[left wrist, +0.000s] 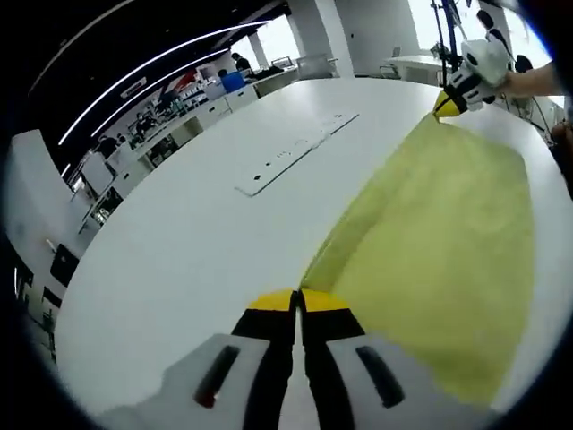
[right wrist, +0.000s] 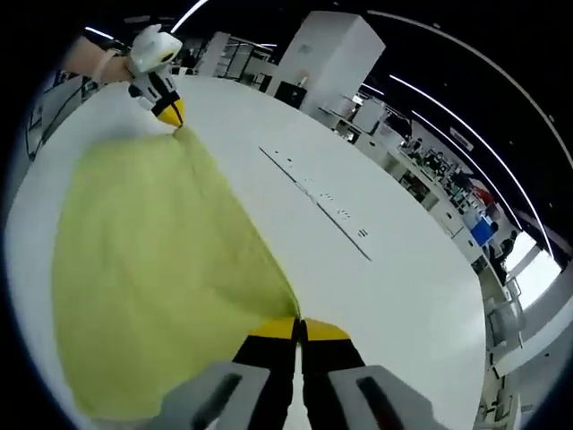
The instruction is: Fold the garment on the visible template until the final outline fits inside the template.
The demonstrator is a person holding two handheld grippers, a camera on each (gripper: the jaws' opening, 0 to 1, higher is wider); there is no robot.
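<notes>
A yellow-green garment is spread over the white table, stretched between both grippers. In the left gripper view my left gripper is shut on one corner of the cloth at the bottom. The right gripper pinches the far corner at the top right. In the right gripper view the garment fans out to the left. My right gripper is shut on its near corner, and the left gripper holds the far corner at the top left. The jaws hide both pinched corners.
A long narrow strip with small marks lies flat in the table beside the cloth. A person's arm reaches in behind the far gripper. Office desks and a white pillar stand beyond the table's edge.
</notes>
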